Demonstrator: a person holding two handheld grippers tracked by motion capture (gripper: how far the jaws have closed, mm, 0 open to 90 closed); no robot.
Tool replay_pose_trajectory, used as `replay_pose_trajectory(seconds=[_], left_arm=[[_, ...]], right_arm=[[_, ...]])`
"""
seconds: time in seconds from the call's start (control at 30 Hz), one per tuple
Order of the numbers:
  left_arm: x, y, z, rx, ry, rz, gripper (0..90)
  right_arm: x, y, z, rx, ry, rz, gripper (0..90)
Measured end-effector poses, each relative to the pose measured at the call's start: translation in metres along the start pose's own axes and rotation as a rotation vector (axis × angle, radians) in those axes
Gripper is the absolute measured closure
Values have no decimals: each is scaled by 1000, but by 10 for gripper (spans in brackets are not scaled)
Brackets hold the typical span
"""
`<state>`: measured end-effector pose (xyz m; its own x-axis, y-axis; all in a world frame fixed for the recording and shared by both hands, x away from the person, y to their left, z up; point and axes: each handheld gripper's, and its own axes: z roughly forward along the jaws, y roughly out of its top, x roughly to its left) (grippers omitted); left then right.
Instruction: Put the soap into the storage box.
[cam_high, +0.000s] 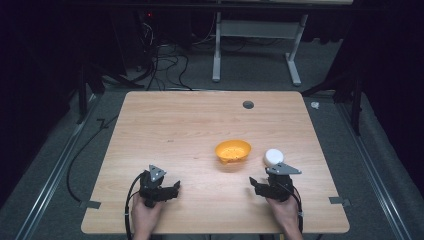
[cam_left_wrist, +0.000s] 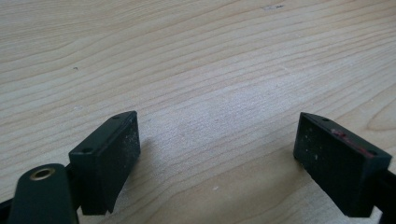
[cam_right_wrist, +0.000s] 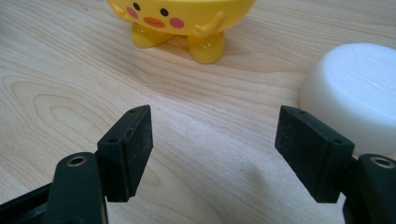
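Two black pads stand wide apart with nothing between them, and a white round dish waits just past the right one.

In the right gripper view, the right gripper (cam_right_wrist: 215, 156) is wide open and empty, and the white dish (cam_right_wrist: 355, 93) lies just ahead and to its right side, upside down on the table (cam_right_wrist: 70, 84). The yellow bowl (cam_right_wrist: 180, 18), with a chick face and small feet, stands farther ahead and a little to the left. From the high view the left gripper (cam_high: 176, 189) is also open and empty, well apart from the two things, so I judge the right hand is nearer to take the dish.
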<state>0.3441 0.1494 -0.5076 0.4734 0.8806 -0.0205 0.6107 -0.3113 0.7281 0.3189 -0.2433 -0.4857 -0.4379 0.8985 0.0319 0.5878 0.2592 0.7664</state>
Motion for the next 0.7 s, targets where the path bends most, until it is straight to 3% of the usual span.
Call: replay_pose_trajectory(seconds=[0.3,0.7], left_arm=[[0,0,0,0,0,0,149],[0,0,0,0,0,0,149]], right_arm=[[-4,-4,-11,-23,-2,20,287],[-11,-13,-22,-24,-38,41,287]])
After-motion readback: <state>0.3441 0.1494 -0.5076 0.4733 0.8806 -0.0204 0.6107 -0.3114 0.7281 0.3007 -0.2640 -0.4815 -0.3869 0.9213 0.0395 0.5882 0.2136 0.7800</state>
